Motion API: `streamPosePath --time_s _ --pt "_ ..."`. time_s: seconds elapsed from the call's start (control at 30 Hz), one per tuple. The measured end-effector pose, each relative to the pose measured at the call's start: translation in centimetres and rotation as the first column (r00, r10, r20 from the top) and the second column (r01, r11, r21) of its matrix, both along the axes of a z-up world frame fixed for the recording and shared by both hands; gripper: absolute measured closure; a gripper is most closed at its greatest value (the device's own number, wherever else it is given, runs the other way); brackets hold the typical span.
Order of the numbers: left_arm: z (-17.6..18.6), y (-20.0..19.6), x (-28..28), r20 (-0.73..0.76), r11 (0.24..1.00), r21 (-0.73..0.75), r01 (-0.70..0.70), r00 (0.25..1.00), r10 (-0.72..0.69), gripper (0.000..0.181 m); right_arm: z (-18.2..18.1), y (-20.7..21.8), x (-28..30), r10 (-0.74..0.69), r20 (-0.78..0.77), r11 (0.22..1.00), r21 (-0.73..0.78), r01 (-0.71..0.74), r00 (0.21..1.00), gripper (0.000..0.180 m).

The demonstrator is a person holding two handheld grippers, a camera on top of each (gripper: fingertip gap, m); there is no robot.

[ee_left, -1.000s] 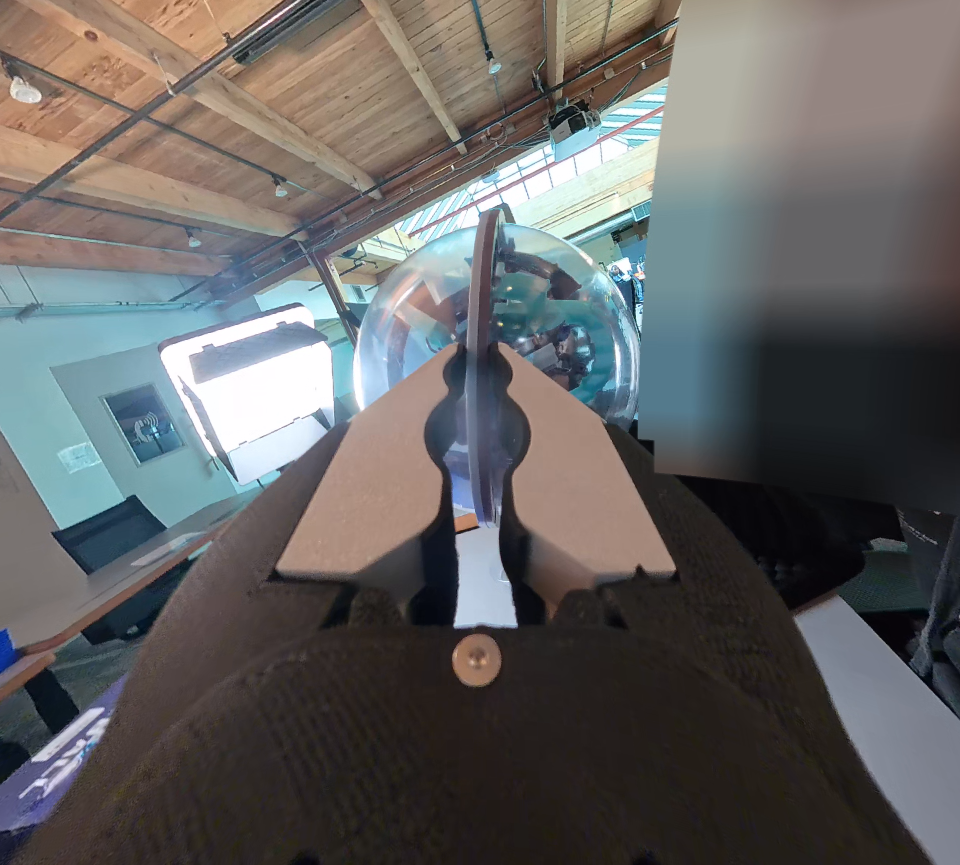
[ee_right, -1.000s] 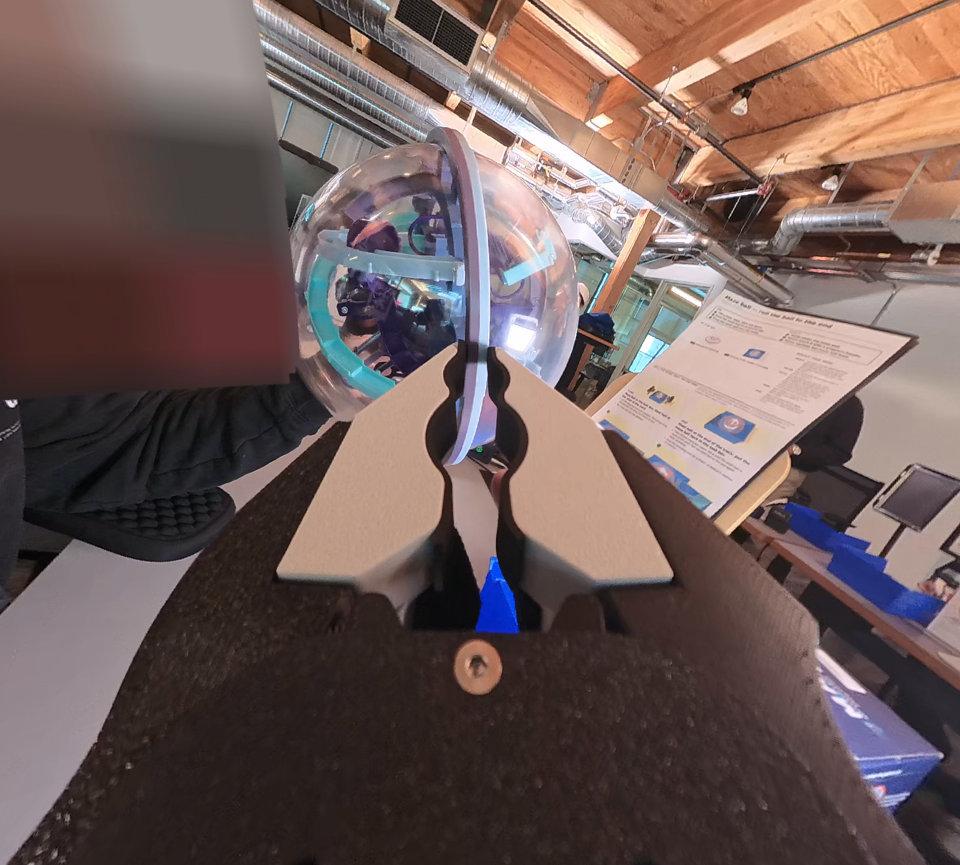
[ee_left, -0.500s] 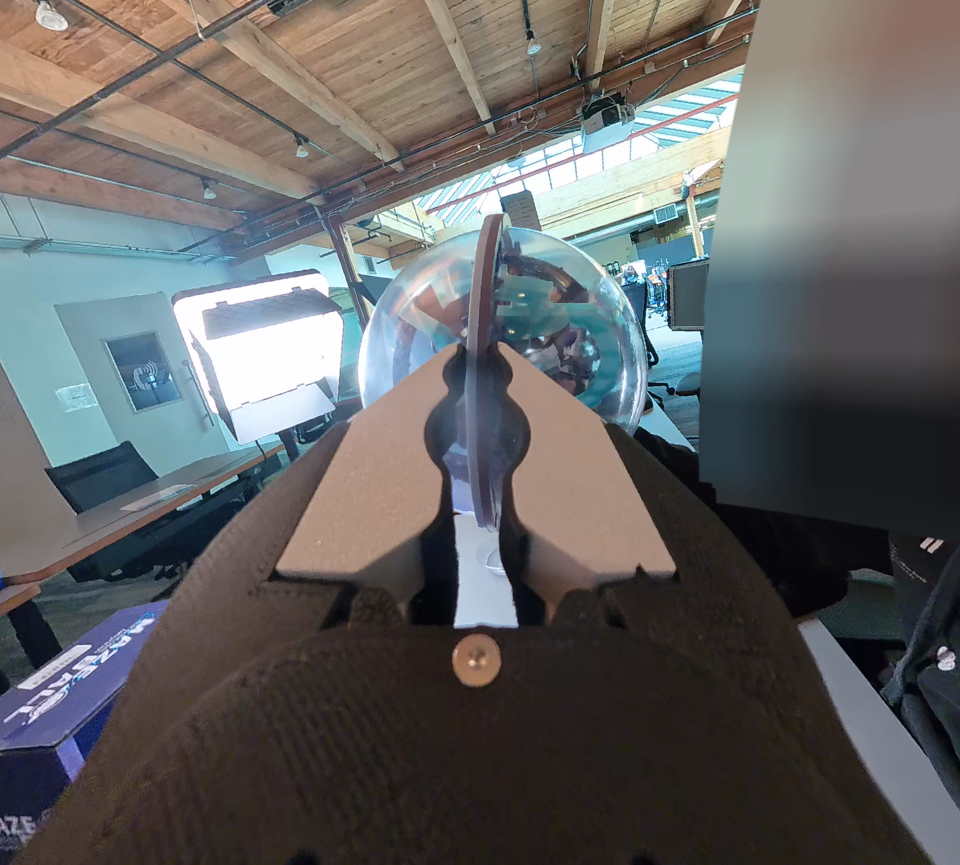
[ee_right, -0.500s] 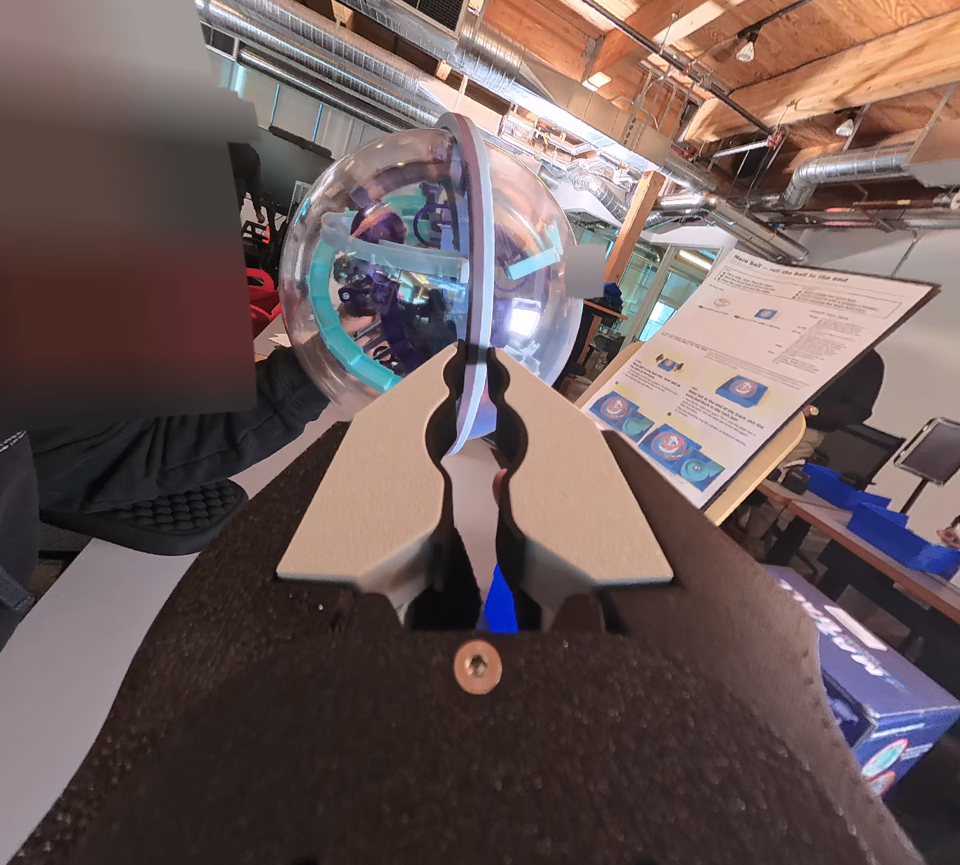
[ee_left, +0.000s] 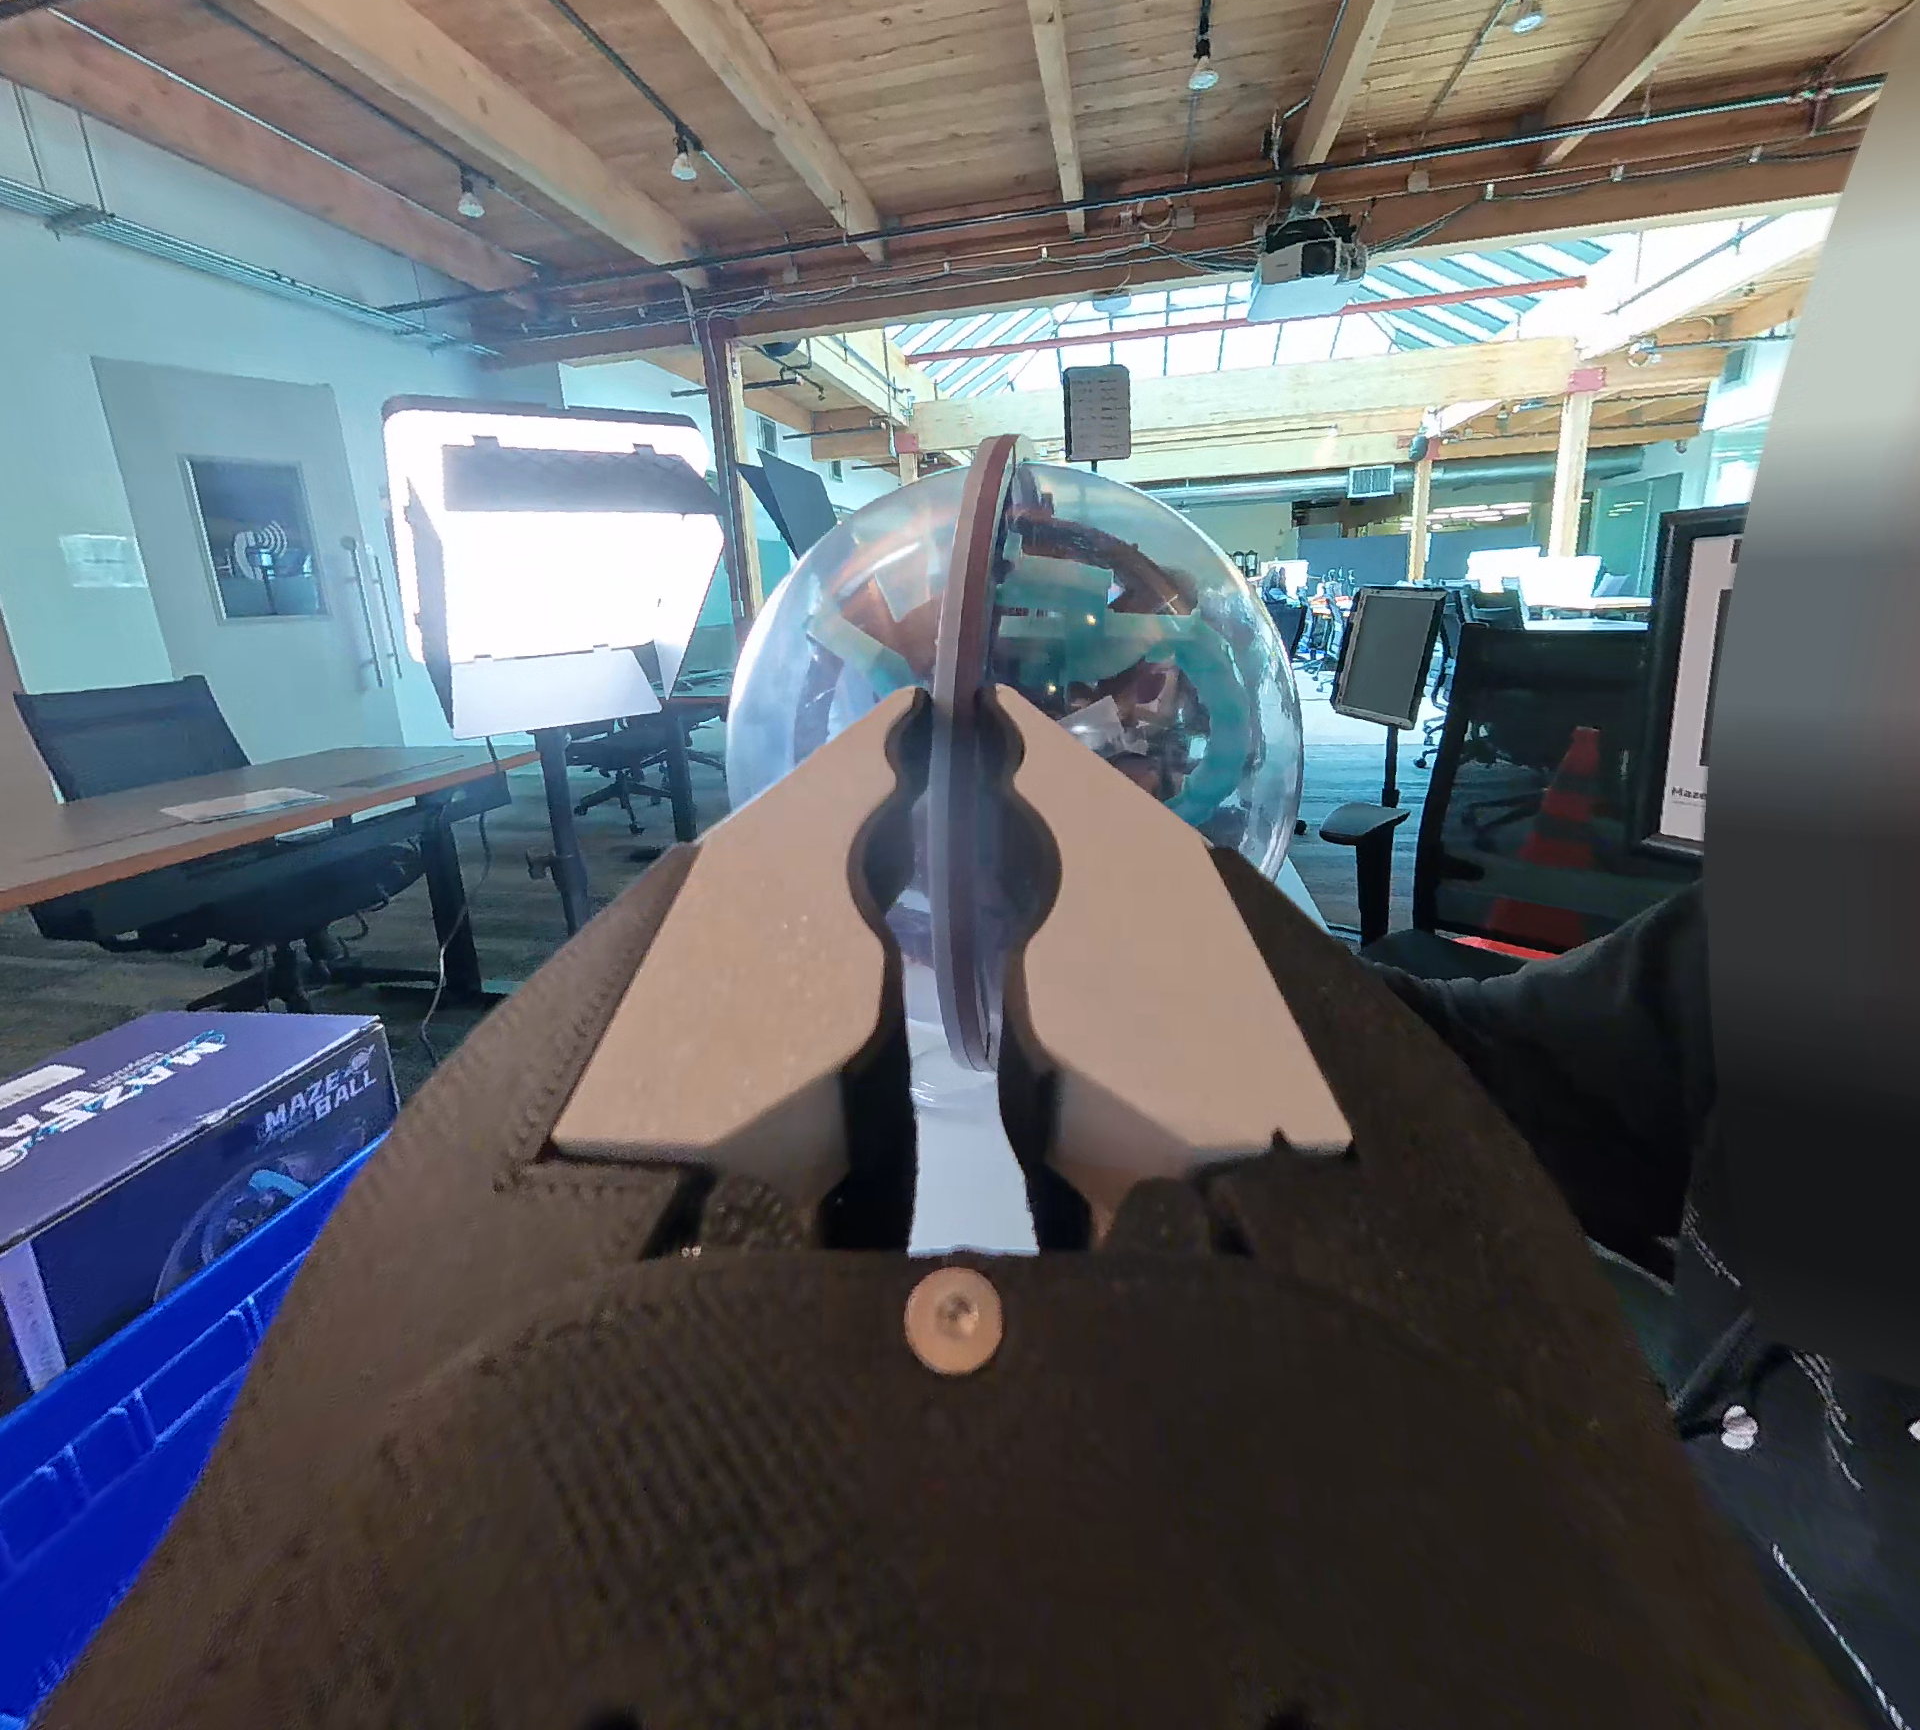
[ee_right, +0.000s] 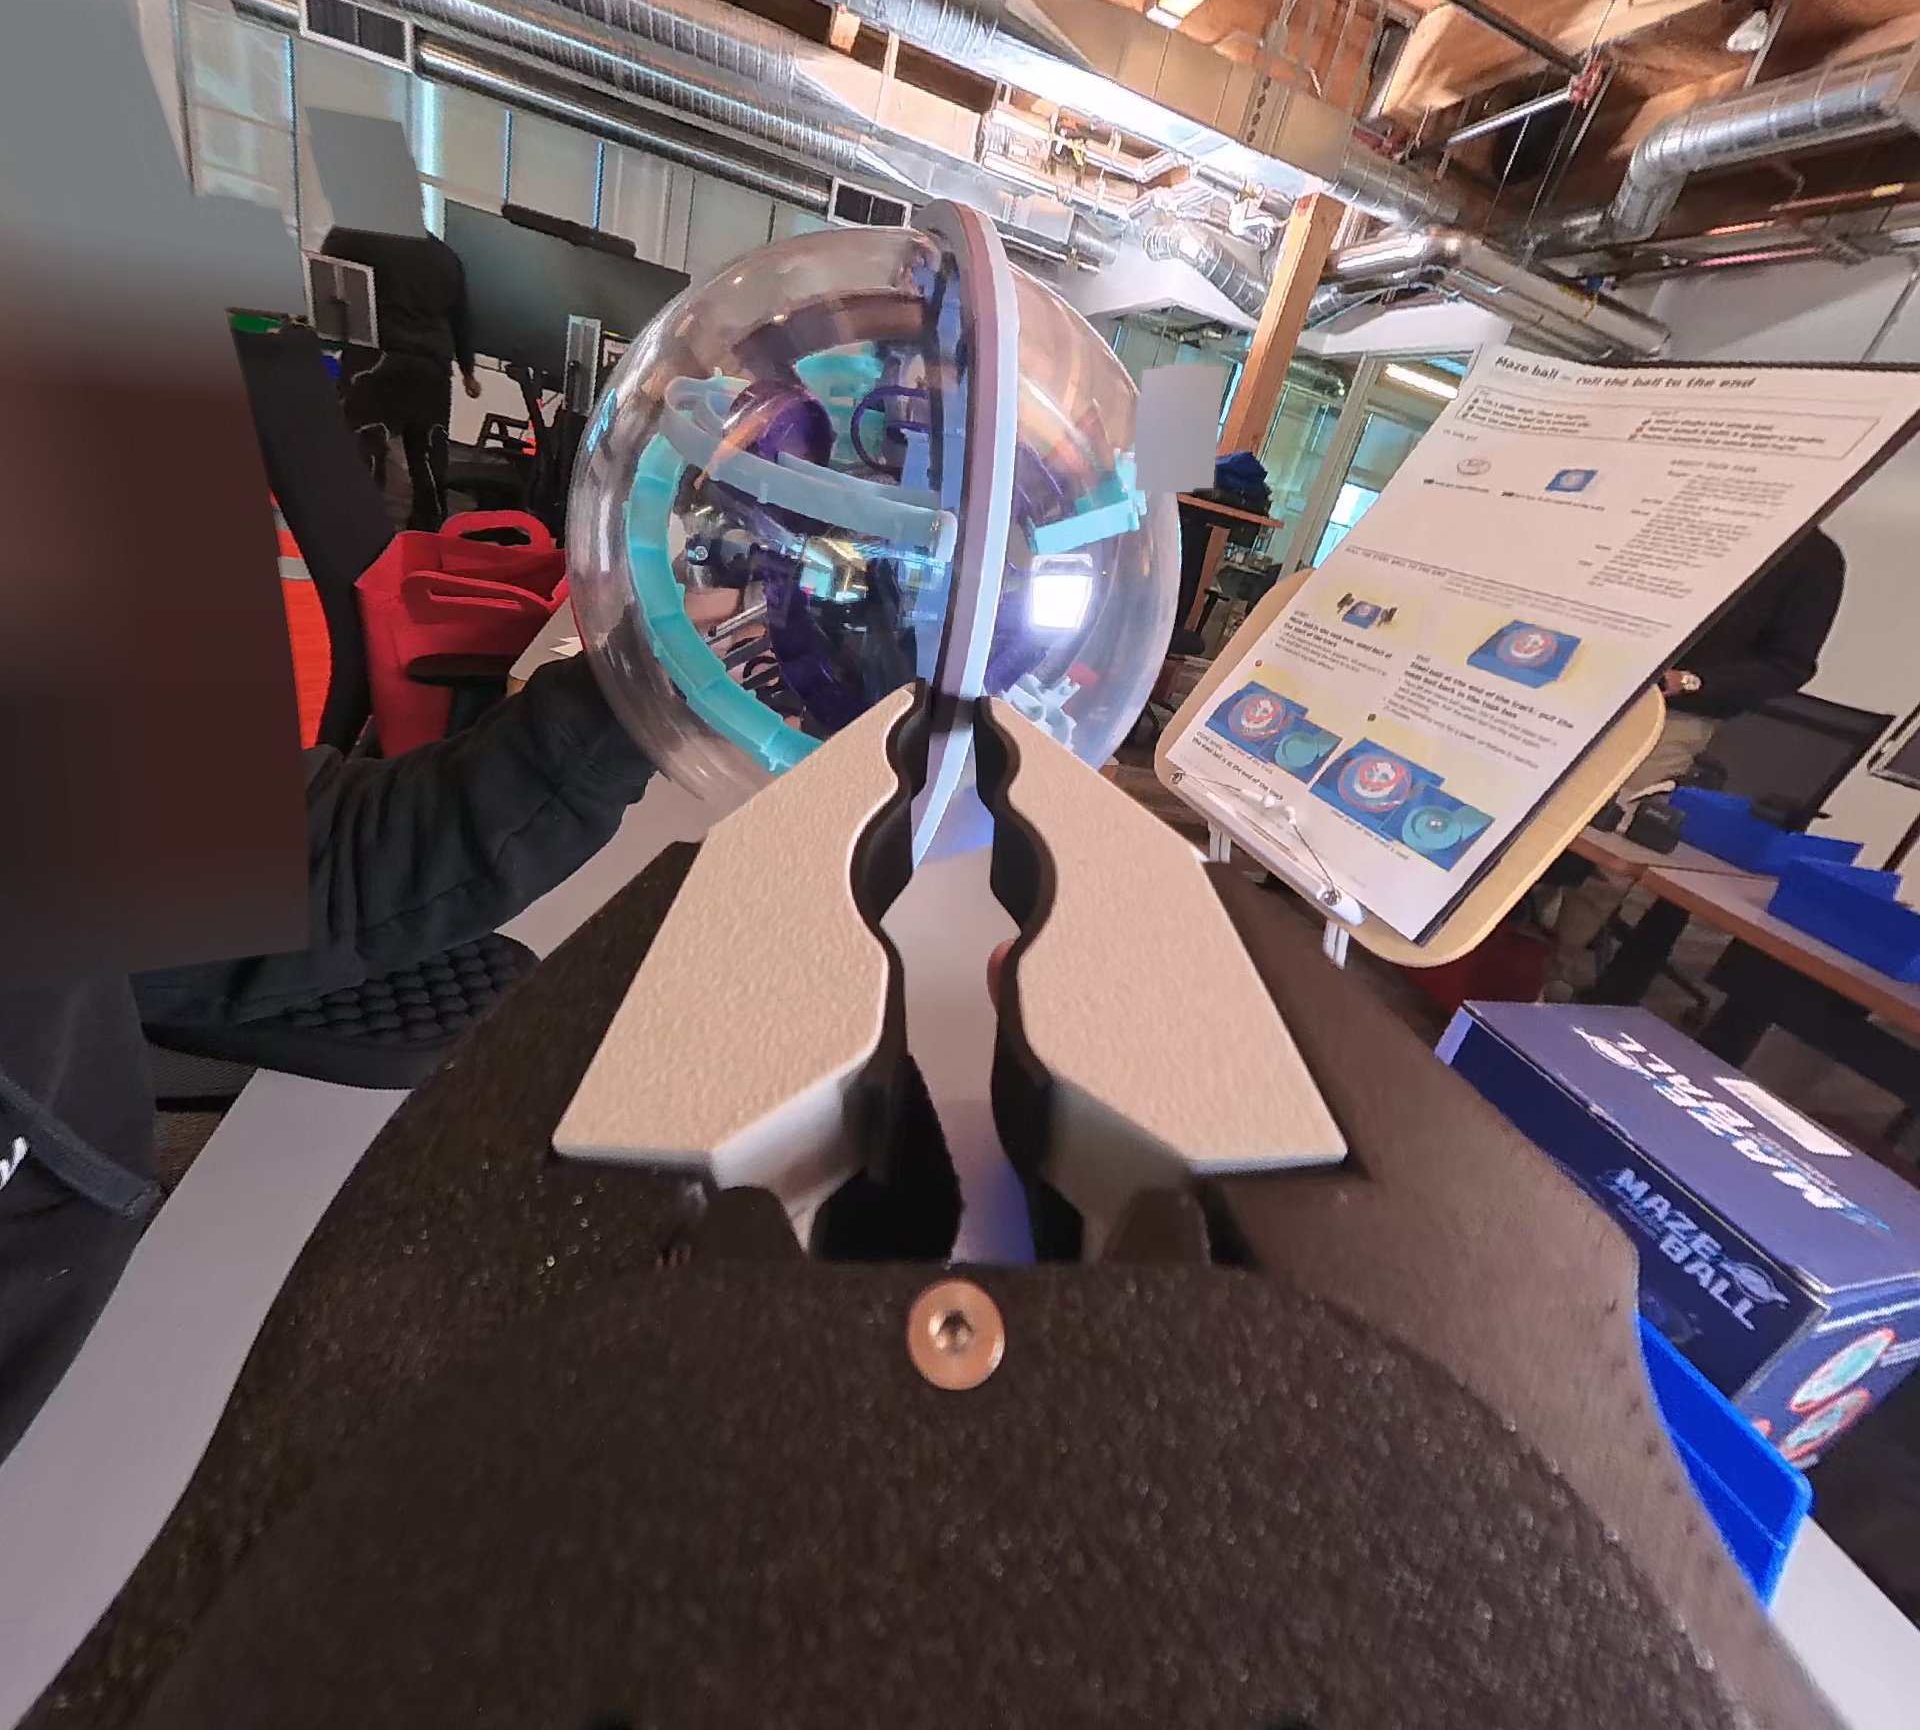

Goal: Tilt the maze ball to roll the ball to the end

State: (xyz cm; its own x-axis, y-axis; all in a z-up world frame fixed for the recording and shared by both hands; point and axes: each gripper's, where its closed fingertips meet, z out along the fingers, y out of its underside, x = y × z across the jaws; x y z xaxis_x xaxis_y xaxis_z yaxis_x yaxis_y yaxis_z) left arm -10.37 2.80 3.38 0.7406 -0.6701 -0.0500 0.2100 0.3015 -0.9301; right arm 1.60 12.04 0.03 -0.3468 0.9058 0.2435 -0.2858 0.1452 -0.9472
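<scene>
Grippers, left (ee_left: pixel 961 704) & right (ee_right: pixel 948 704), clamp maze ball (ee_right: pixel 790 537) rim; inner ball unseen.

Lettered blue box (ee_right: pixel 1704 1202), printed instruction board (ee_right: pixel 1538 600).

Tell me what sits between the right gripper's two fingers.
The right wrist view shows the maze ball's flat rim pinched between the right gripper's fingertips.

Right gripper (ee_right: pixel 948 714) clamps the flat rim of the clear maze ball (ee_right: pixel 873 517); teal and purple tracks inside. Instruction board (ee_right: pixel 1538 620) stands beside it.
</scene>
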Motion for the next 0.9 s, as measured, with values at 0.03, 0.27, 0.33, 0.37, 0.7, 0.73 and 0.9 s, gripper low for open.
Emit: streamPosePath --time_s 0.03,0.27,0.33,0.37,0.7,0.73,0.9 --pt "-0.1 0.1 -0.1 0.007 1.000 -0.008 0.000 1.000 0.000 0.173 0.0 0.0 0.0 -0.001 0.004 1.000 -0.002 0.001 1.000 0.174" --pt "-0.6 1.0 -0.8 0.053 0.997 -0.077 -0.001 0.999 0.005 0.173 -0.4 0.5 -0.4 -0.014 0.043 1.000 -0.027 0.015 0.999 0.174" --pt "-0.8 1.2 -1.0 0.063 0.996 -0.094 -0.004 0.998 0.010 0.173 -0.7 0.7 -0.7 -0.017 0.066 0.999 -0.040 0.019 0.998 0.174" --pt "-0.9 1.3 -1.1 0.068 0.994 -0.105 -0.007 0.998 0.014 0.173 -0.9 0.8 -0.8 -0.018 0.082 0.999 -0.049 0.022 0.996 0.174" --pt "-7.2 5.5 -4.4 0.180 0.921 -0.388 0.028 0.983 0.046 0.173 -6.9 2.9 -2.7 0.119 0.344 0.928 -0.372 0.019 0.932 0.174" --pt "-8.7 5.7 -4.5 0.190 0.900 -0.434 0.047 0.981 0.040 0.173 -8.4 2.8 -2.6 0.150 0.371 0.912 -0.409 0.017 0.917 0.174" --pt "-15.7 5.6 -3.9 0.274 0.799 -0.584 0.143 0.961 0.029 0.174 -15.4 1.8 -1.6 0.288 0.449 0.808 -0.588 0.037 0.846 0.175"
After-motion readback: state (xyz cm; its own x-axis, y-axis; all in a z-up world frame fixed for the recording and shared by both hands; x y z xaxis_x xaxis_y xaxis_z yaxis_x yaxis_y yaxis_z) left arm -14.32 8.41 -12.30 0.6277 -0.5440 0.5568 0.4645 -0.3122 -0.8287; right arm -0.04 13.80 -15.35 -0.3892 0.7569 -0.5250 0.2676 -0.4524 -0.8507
